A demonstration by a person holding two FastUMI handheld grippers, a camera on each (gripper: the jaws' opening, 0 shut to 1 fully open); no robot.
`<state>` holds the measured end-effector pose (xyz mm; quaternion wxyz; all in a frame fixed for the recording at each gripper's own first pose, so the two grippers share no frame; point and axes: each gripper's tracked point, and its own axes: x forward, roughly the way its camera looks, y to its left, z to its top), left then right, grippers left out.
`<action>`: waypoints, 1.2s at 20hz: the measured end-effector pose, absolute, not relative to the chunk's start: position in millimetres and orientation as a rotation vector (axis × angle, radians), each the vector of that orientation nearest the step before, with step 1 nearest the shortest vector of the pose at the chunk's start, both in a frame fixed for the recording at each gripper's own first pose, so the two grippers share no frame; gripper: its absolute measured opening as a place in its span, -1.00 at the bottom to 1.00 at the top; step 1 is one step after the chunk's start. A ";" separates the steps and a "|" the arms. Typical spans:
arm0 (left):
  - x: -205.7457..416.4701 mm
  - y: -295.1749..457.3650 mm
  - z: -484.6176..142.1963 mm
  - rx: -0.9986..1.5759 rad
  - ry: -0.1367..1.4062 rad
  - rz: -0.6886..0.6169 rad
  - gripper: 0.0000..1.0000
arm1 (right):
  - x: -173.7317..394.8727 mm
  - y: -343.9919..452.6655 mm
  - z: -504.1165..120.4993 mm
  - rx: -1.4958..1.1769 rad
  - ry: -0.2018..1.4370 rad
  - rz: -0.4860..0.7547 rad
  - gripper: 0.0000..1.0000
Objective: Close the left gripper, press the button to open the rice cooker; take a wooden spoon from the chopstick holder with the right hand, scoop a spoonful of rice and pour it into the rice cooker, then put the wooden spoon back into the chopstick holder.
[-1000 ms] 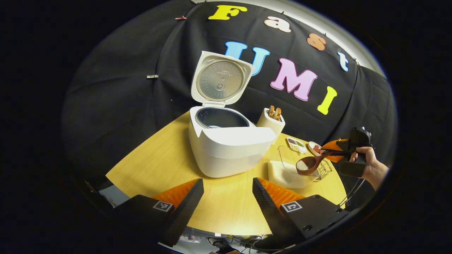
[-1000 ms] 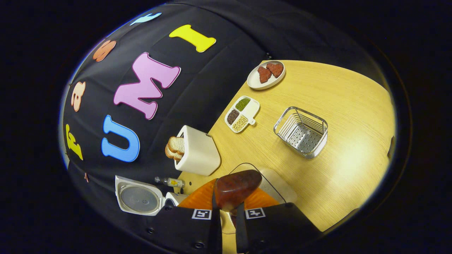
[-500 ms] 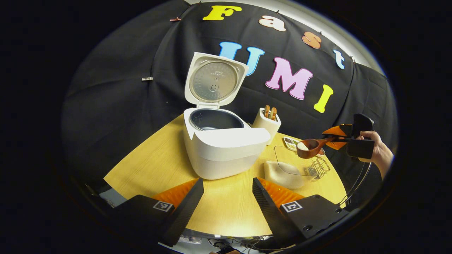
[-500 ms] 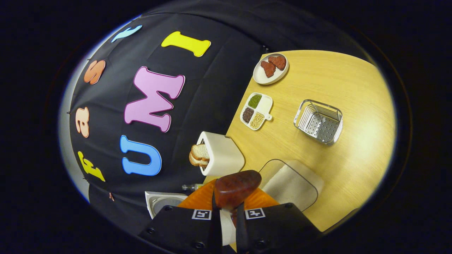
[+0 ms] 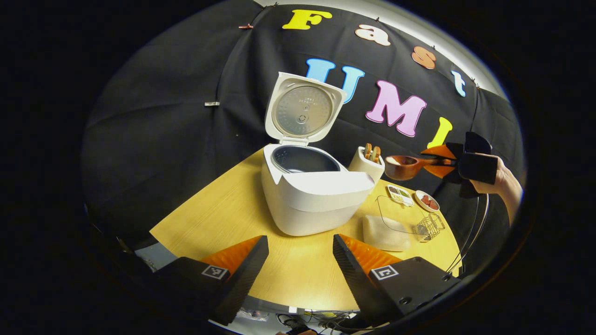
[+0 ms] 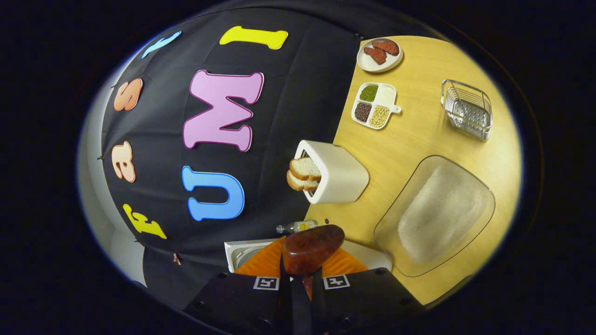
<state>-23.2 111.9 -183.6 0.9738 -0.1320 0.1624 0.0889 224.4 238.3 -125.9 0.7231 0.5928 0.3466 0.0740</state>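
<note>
1. Left gripper view: the rice cooker [image 5: 313,193] sits on the table [image 5: 223,218] with its lid [image 5: 303,109] standing up. The wooden spoon [image 5: 404,166], white rice in its bowl, hangs in the air to the right of the cooker, just beside the toaster [image 5: 368,164]. The right gripper [image 5: 442,161] clamps the spoon's handle, with a hand [image 5: 500,179] behind it. The left gripper [image 5: 298,246] hangs low in front of the cooker, its fingers spread apart and holding nothing.
2. Right gripper view: looking down, we get bread slices [image 6: 303,173] in the toaster [image 6: 337,173], the clear rice container [image 6: 437,214], a divided dish of beans [image 6: 375,104], a small plate [image 6: 379,51] and a wire basket [image 6: 468,109]. The spoon's back [image 6: 311,246] sits between its own gripper's [image 6: 301,279] fingers.
3. Hard to make out: there the cooker is mostly hidden behind the spoon and fingers, with just its white edge [image 6: 242,251] peeking out.
4. Since a second ago the spoon has lifted out of the container and travelled up toward the cooker.
</note>
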 end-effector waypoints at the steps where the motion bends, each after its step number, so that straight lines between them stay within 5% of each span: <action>1: -24.8 114.5 -184.7 -0.271 0.330 0.183 0.96 | 225.1 250.0 -123.9 1.319 0.772 0.176 -0.70; 11: -34.4 138.2 -195.7 -0.343 0.346 0.236 0.96 | 250.5 386.7 -109.3 1.247 0.766 0.322 -0.61; 24: -19.3 140.2 -170.7 -0.369 0.292 0.249 0.92 | 236.6 499.9 -105.5 0.446 0.441 0.679 -0.61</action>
